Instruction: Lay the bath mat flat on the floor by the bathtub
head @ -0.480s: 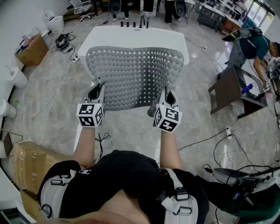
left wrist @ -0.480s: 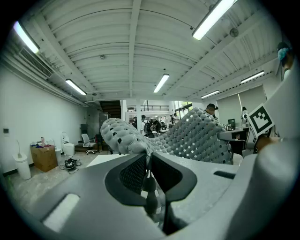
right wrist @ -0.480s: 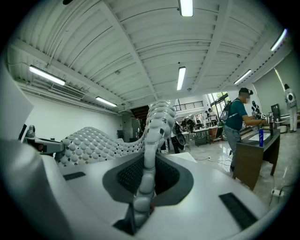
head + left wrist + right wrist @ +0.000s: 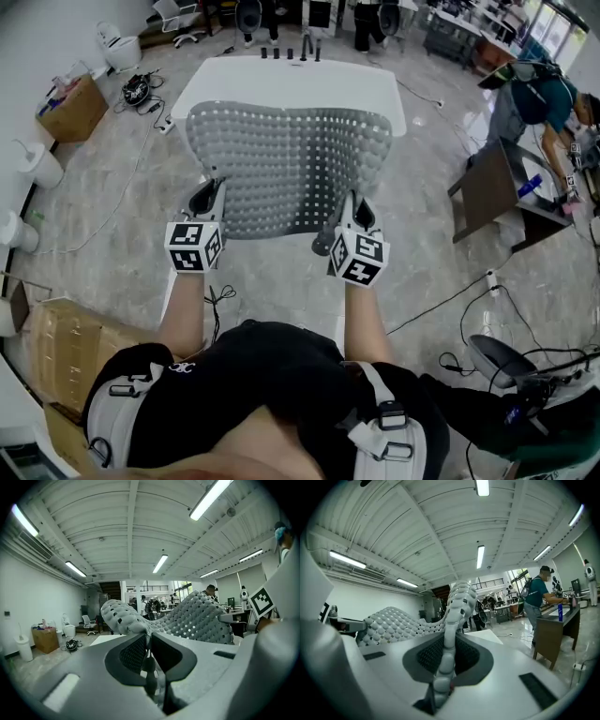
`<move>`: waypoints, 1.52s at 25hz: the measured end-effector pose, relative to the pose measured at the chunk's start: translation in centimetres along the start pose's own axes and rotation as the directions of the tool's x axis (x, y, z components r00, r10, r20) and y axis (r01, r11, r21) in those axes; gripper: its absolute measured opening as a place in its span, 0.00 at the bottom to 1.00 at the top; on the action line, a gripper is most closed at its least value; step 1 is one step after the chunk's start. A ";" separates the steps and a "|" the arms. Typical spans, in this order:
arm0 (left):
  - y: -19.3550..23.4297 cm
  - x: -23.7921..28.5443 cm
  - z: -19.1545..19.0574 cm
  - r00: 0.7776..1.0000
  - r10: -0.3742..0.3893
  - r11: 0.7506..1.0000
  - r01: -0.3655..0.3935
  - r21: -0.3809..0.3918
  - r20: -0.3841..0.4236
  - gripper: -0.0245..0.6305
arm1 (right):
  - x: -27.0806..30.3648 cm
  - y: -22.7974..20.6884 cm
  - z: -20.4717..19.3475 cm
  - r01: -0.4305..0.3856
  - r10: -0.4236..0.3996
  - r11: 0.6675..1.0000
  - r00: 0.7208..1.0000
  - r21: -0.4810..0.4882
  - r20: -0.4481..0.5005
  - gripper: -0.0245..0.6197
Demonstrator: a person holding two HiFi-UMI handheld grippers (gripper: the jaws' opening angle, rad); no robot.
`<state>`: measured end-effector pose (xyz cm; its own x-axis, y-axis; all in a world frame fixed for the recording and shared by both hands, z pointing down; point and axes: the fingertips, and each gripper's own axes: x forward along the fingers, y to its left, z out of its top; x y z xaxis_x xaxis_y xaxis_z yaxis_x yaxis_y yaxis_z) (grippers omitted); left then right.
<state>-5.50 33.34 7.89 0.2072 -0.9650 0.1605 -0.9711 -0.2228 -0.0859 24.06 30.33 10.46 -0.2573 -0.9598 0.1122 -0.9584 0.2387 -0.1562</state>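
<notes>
A grey bath mat (image 4: 289,167) with rows of holes and bumps hangs spread out in the air, over the white bathtub (image 4: 375,82) and the floor before it. My left gripper (image 4: 205,200) is shut on the mat's near left corner; in the left gripper view the mat (image 4: 187,618) runs up out of the closed jaws. My right gripper (image 4: 353,214) is shut on the near right corner, and in the right gripper view the mat's edge (image 4: 457,609) stands up between the pads. The mat's far edge curls over above the tub.
Grey marble floor (image 4: 272,281) lies under the grippers, with cables (image 4: 220,300) across it. A cardboard box (image 4: 67,108) and white buckets stand at the left. A dark table (image 4: 497,192) with a person (image 4: 539,94) beside it is at the right. Office chairs stand beyond the tub.
Both grippers and the mat have shifted very slightly; the mat's far edge sits a little nearer. Both grips are unchanged.
</notes>
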 end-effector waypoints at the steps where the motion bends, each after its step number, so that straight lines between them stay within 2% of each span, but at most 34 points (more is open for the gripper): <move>1: 0.1 -0.1 0.0 1.000 0.001 1.000 -0.001 -0.001 0.000 0.11 | 0.0 0.1 -0.1 0.001 -0.001 1.000 1.000 0.003 -0.003 0.10; 11: 1.0 -0.9 -0.5 1.000 -0.016 1.000 0.017 -0.013 0.001 0.11 | -0.4 1.5 -0.4 0.009 -0.009 1.000 1.000 0.007 -0.013 0.10; 23: 4.8 -3.3 -3.3 0.998 -0.055 0.998 0.055 -0.017 0.009 0.11 | -1.6 6.5 -2.9 0.041 -0.041 0.998 0.999 -0.038 0.004 0.10; 26: 5.9 -3.6 -4.6 0.998 -0.055 0.998 0.055 -0.032 -0.013 0.11 | -1.8 7.4 -3.9 0.049 -0.049 0.998 0.999 -0.044 -0.016 0.10; 30: 7.1 -3.1 -5.8 0.998 -0.054 0.997 0.052 -0.049 -0.040 0.11 | -1.1 7.9 -4.7 0.056 -0.058 0.997 0.998 -0.056 -0.037 0.10; 38: 8.7 -0.3 -5.6 0.998 -0.062 0.997 0.061 -0.038 -0.028 0.11 | 2.1 8.1 -4.9 0.050 -0.052 0.997 0.998 -0.056 -0.033 0.10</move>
<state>-14.72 32.49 12.59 0.2635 -0.9453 0.1925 -0.9605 -0.2756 -0.0389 15.10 30.95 14.24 -0.2110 -0.9655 0.1527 -0.9755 0.1981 -0.0952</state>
